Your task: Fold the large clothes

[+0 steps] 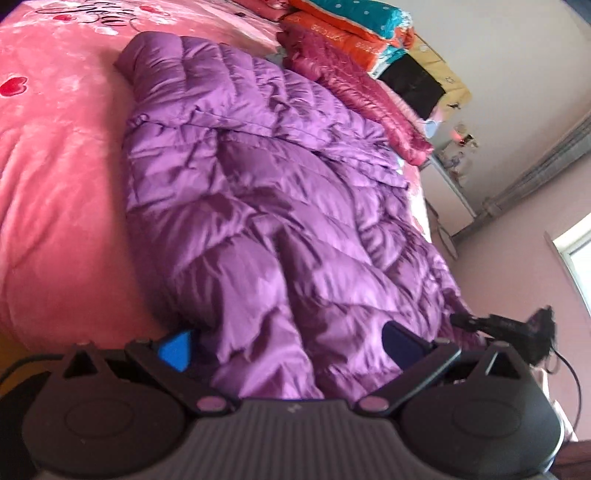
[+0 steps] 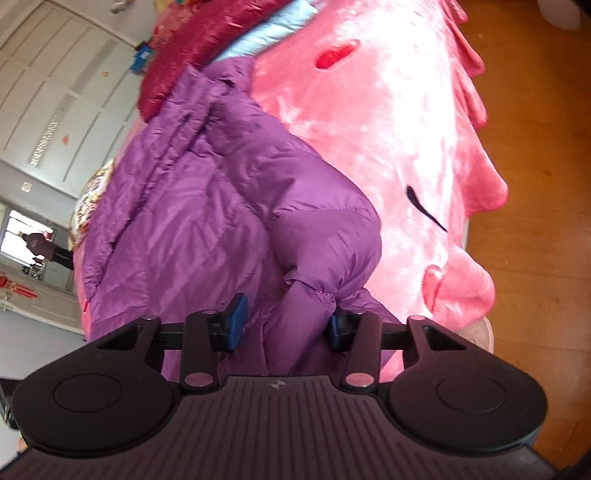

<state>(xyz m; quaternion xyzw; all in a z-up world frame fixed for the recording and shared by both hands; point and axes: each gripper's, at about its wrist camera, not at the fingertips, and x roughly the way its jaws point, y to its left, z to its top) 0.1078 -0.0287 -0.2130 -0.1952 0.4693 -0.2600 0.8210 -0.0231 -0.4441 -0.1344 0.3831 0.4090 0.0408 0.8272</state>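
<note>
One purple puffer coat (image 1: 266, 192) on pink bedspread (image 1: 55, 166), wooden floor (image 2: 535, 147), left claw (image 1: 288, 343) spread wide, right claw (image 2: 288, 328) half-closed around coat fabric.

One purple down jacket (image 1: 266, 192) lies ahead of the fingers, and one dark red quilted garment (image 1: 354, 92) lies beyond it, farther from the fingertips. Past that garment one stack of folded bedding shows three colours: orange (image 1: 343, 29), teal (image 1: 362, 11) and yellow (image 1: 448, 70), all on one pink blanket (image 1: 55, 177). Two red hearts (image 2: 336, 54) show on that blanket to the right of the right gripper's fingers.
</note>
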